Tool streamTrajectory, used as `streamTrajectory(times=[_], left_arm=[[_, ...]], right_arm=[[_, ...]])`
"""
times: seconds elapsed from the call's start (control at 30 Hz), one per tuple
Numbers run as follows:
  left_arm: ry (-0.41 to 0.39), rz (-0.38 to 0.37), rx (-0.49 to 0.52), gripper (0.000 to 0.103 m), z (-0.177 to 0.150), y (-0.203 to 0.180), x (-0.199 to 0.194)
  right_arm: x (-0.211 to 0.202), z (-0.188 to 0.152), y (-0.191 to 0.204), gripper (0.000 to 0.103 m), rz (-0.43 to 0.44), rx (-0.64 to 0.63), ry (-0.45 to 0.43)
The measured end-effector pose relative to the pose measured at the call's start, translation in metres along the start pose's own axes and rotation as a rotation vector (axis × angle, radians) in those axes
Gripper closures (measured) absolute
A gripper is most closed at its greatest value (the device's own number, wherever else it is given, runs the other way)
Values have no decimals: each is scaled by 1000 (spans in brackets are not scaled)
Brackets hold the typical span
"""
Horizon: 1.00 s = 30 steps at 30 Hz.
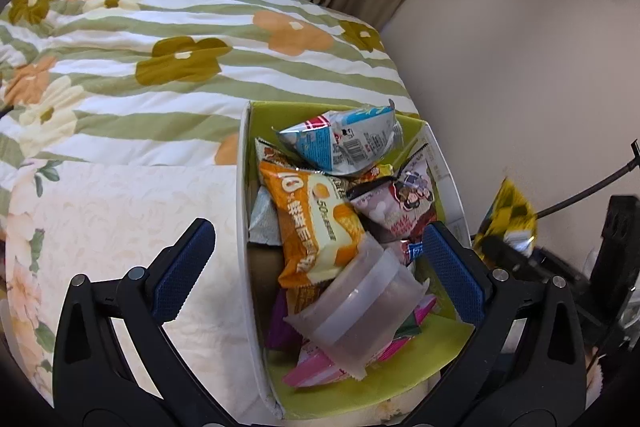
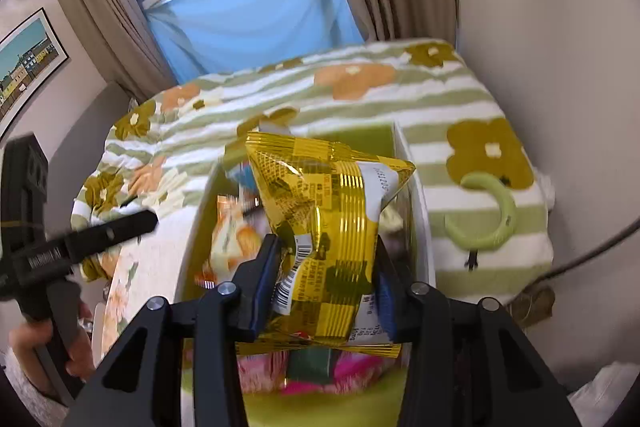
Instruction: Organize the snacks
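Note:
A white box (image 1: 241,187) with a green inside lies on the bed, full of snack packets. Among them are an orange packet (image 1: 316,223), a blue-and-white packet (image 1: 344,143), a pink-grey packet (image 1: 400,203) and a cloudy jelly cup (image 1: 360,303). My left gripper (image 1: 318,263) hovers open over the box's near left part, holding nothing. My right gripper (image 2: 325,285) is shut on a gold packet (image 2: 328,219), which hangs over the box (image 2: 416,211). In the left wrist view that gold packet (image 1: 508,223) shows blurred at the box's right side. A hand (image 2: 36,343) holds the left gripper (image 2: 100,235).
The box rests on a green-striped floral quilt (image 1: 160,67). A pale green ring (image 2: 492,215) lies on the quilt right of the box. A beige wall (image 1: 520,67) and a black cable (image 1: 580,195) are to the right. Curtains (image 2: 104,27) and a window stand behind the bed.

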State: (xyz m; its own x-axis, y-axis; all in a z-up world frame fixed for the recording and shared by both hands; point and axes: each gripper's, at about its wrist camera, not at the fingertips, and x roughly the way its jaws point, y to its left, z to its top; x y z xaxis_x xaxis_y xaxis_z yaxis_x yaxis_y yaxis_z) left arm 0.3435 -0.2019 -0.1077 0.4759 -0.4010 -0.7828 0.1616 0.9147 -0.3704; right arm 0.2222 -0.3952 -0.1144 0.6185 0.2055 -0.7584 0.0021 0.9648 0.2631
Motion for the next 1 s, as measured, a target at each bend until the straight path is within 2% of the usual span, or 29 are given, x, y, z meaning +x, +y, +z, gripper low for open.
streamTrajectory(times=[0.07,0.13,0.17,0.2,0.23,0.47,0.67,0.83,0.9,1.0], left_arm=[[-4,8,-5,1,-6,0,-4],[-6,18,-9,1,-11,0,-8],[-10,28,-9,1,-14,0,-10],[-14,36,-8,1,-17,0,-12],[-20,47,-5,1,-20,0,-15],[-53,65,-2,1,-38,5,-35],[-145,93,57,1,-48,5,-82],[-284,180,131,1,-64,5,-147],[-360,246,173,0,-78,4,-175],[-429,326,221,0,-98,5,-209]], right_arm=[[7,-8,-2,59,-4,2,27],[8,-12,-5,43,-24,13,30],[7,-14,-5,20,-34,18,25],[4,-15,-6,4,-39,19,16],[2,-16,-6,1,-42,20,6],[-11,-31,-5,1,-78,13,-3],[-45,-37,21,1,-99,-25,-91],[-77,-41,58,1,-113,-67,-170],[-89,-46,74,1,-128,-86,-197],[-106,-57,96,1,-143,-114,-231]])
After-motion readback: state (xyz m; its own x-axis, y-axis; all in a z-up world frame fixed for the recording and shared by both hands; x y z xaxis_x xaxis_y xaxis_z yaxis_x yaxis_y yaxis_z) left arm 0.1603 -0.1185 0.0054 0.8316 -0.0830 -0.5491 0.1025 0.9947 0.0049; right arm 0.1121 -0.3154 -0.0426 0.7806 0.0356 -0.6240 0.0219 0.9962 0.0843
